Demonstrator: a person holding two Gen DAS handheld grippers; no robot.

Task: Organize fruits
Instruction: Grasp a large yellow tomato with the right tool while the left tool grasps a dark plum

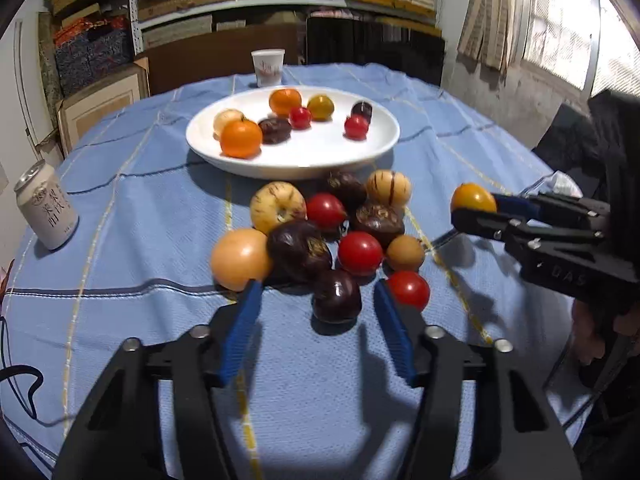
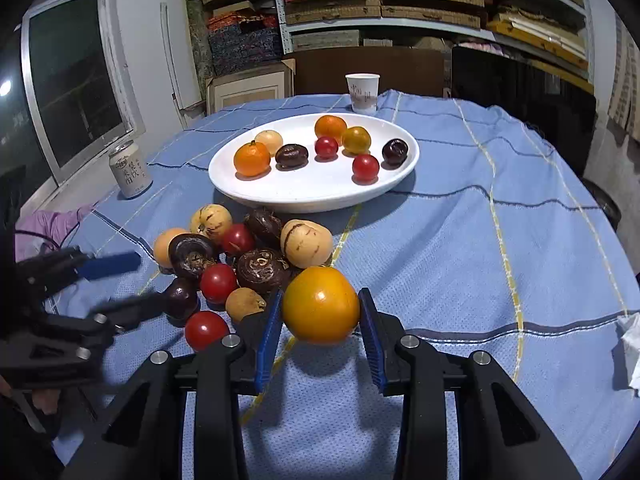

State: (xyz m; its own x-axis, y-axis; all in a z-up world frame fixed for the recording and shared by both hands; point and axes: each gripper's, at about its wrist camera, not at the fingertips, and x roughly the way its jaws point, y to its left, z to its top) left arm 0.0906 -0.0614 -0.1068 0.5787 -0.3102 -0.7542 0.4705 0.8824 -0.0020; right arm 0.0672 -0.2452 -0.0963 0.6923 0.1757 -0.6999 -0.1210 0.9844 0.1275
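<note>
Pinching yellow-orange fruit [image 2: 321,305] between blue pads, right gripper [image 2: 320,320] holds it above blue tablecloth [image 2: 460,240], beside loose fruit pile [image 2: 240,256]. Left gripper [image 1: 316,312] spread wide, empty, dark plum [image 1: 336,295] between its fingers. White plate [image 2: 320,194] beyond pile carries eight fruits. Can [image 1: 46,210], paper cup [image 2: 363,92] farther out.

"DAS" on right tongs [image 1: 474,210]; illegible characters on can [image 1: 46,204]
</note>
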